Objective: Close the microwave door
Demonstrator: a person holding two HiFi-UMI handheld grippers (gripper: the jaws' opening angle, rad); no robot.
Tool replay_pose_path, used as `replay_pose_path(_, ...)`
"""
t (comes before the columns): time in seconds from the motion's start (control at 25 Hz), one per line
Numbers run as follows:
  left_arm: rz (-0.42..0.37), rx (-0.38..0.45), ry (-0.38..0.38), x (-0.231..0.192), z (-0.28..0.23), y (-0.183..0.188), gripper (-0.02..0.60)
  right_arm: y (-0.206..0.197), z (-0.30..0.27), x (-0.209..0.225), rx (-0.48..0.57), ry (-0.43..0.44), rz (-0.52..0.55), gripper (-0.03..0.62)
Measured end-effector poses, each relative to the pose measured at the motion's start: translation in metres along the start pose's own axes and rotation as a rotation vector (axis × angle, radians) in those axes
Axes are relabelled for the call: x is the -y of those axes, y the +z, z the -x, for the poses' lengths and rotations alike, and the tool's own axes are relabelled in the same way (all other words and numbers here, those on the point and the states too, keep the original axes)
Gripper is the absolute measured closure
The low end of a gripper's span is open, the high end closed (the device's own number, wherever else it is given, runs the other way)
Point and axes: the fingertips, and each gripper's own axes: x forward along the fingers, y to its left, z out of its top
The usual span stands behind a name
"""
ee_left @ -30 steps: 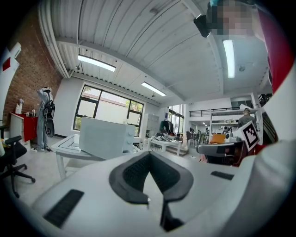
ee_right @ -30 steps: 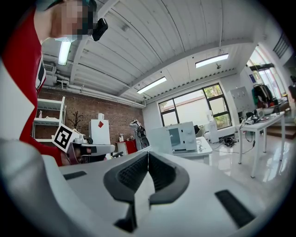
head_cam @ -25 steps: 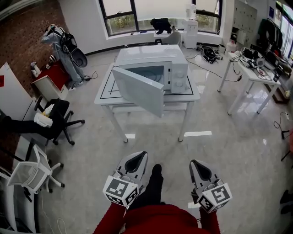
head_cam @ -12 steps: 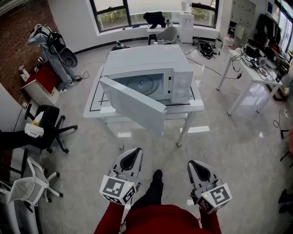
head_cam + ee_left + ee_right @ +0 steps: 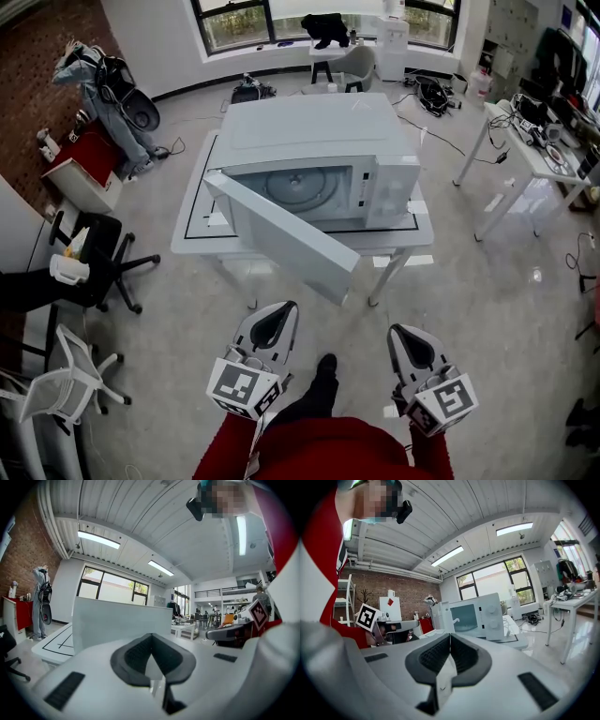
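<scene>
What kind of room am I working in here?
Probably a lab or workshop-style office: a microwave, door open, on a white table, office chairs nearby, and a cluttered workbench with cables.

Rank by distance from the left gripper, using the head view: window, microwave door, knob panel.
1. Microwave door, open, just ahead of the left gripper.
2. Knob panel, ahead to the right.
3. Window, on the far wall.

A black office chair (image 5: pixel 112 239) and a white chair (image 5: pixel 58 378) stand near the brick wall (image 5: pixel 33 108).
</scene>
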Motion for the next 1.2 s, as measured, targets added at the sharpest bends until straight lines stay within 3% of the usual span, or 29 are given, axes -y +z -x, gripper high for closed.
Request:
replay_pose_path(0.4,-0.064,0.026,0.013,-0.027,-0.03,0.02,0.571,0.009,-0.029,0.029,-0.01,-0.071,0.006,0.58)
replay_pose_path(0.56,-0.042,0.061,0.026,-0.037,-0.036,0.029,0.571,0.008,-0.032,0.049,-0.043,-0.122,-0.018,0.581)
replay_pose_path(0.72,-0.136,0.005,0.025,-0.045,-0.039,0.029,0.571,0.012,-0.037,0.068,-0.042,-0.166,-0.005,0.58)
replay_pose_path(0.8,-0.159,0.045,0.03,-0.05,-0.042,0.032,0.57,0.012,-0.039,0.075,-0.055,-0.182,-0.006,0.58)
replay_pose_path(0.96,-0.205,0.056,0.046,-0.06,-0.043,0.034,0.494,0.012,-0.043,0.083,-0.057,-0.2,-0.015,0.58)
replay_pose_path(1.08,-0.272,-0.007,0.011,-0.06,-0.045,0.029,0.389,0.011,-0.041,0.087,-0.063,-0.214,-0.022,0.58)
replay_pose_path(1.2,-0.293,-0.053,-0.012,-0.059,-0.05,0.028,0.337,0.008,-0.037,0.09,-0.072,-0.231,-0.037,0.58)
